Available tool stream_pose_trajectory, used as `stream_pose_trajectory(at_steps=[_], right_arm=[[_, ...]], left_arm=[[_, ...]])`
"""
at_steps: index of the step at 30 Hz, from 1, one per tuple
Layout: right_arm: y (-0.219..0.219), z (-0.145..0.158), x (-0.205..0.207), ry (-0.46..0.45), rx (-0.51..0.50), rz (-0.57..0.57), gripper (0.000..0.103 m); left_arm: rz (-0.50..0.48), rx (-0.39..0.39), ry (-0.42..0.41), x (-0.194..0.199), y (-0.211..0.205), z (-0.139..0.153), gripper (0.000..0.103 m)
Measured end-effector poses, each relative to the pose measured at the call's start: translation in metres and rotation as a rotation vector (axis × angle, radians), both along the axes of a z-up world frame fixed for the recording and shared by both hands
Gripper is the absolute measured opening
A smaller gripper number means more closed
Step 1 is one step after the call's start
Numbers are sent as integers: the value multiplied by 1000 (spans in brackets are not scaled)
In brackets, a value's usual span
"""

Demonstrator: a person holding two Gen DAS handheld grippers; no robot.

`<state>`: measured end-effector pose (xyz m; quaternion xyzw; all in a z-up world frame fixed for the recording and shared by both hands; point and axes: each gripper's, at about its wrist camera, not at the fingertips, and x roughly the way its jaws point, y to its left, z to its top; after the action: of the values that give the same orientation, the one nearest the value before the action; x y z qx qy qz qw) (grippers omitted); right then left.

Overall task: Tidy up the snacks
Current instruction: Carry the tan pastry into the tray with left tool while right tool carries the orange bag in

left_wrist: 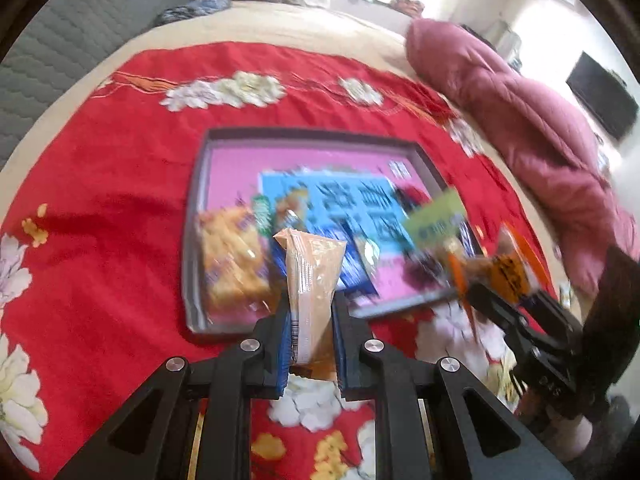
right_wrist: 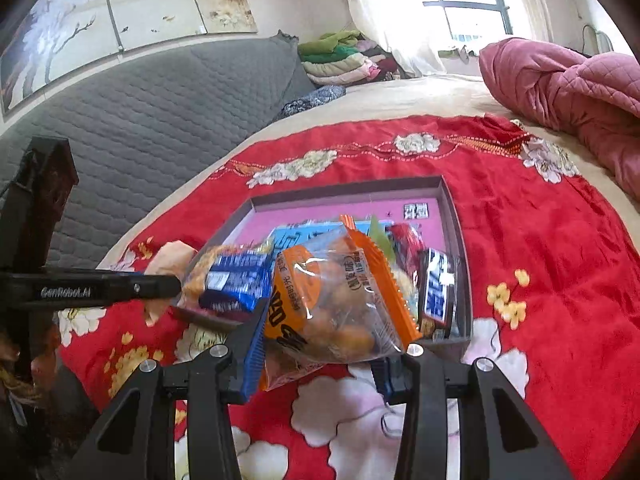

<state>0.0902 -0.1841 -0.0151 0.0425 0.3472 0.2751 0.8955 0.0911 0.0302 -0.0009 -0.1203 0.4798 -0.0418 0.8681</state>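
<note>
Two grippers are gripping snacks above the tray (right_wrist: pixel 448 200): left gripper (left_wrist: pixel 310 332) is pinching a beige packet (left_wrist: pixel 314 272), right gripper (right_wrist: pixel 320 356) an orange bag (right_wrist: pixel 340 300).

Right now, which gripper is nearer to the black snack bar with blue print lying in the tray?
The right. The right gripper, shut on an orange snack bag, is close beside the black snack bar. The left gripper, shut on a beige packet, is at the tray's other near corner.
</note>
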Motion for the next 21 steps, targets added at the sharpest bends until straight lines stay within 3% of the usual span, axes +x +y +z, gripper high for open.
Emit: stream_pose_trajectory(at_steps=[10,21], right_arm=[[21,0,15,-29,-31,2,44],[41,-19,34,-4,-99,0,44]], left_arm=[[50,65,-6,34,16,-14,18],[54,70,7,44,11,-25,18]])
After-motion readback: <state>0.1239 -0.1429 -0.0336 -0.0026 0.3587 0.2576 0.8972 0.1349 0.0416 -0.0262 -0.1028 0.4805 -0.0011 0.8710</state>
